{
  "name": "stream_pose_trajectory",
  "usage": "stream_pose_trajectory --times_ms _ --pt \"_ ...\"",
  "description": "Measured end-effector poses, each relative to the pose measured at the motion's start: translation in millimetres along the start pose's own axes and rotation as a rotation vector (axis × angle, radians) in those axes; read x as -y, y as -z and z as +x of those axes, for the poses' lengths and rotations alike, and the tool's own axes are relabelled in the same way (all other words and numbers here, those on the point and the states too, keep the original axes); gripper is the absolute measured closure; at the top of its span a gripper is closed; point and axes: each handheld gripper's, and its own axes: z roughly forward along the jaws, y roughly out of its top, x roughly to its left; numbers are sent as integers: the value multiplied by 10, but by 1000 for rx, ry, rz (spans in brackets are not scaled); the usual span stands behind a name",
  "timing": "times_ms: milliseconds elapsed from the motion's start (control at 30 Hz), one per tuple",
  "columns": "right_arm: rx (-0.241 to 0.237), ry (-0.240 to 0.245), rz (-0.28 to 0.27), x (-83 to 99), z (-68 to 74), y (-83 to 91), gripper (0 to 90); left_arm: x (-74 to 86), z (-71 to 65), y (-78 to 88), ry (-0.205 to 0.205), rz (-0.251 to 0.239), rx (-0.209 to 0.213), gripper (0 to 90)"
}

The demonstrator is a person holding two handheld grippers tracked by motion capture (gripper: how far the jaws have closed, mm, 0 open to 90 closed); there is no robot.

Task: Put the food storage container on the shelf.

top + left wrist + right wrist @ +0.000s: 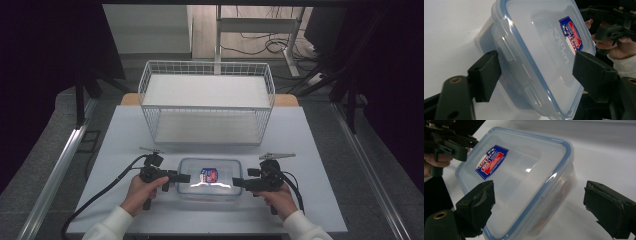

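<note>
- A clear plastic container point(210, 179) with a blue-sealed lid and a red and blue label point(209, 174) is sitting on the white table point(125, 135), near the person's edge and in front of the wire basket point(206, 101)
- The left gripper point(184, 177) is pointing at the container's left end; in the left gripper view its jaws are standing apart on either side of that end, one pad point(485, 75) just touching the side wall, the other lying over the lid without clamping it, so it is released
- The right gripper point(238, 183) is reaching the container's right end, its jaws spread wide around the corner with clear gaps, gripping nothing
- Both hands are holding the gripper handles, white sleeves coming in from below
</note>
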Motion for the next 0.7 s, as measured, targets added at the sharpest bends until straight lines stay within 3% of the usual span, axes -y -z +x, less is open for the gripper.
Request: stream_pose_trajectory --times_ms 67,133,233,333,533,700 --pt "-12 -10 3 -5 -6 -23 102 1 0 2 0 1 -4 271" --pt "-51 -55 29 -11 -27 -98 98 5 -5 6 -4 8 -17 291" --pt "-63 -74 52 -7 -50 -146 107 9 -3 5 -3 6 -13 304" --pt "-93 -93 54 -11 -60 -154 177 12 0 5 0 5 -7 319" --pt "-104 -152 51 -10 -97 -95 328 27 -14 25 -3 9 -10 334" --pt "-118 -181 34 1 -100 -24 409 58 -40 90 -8 -13 -3 396"
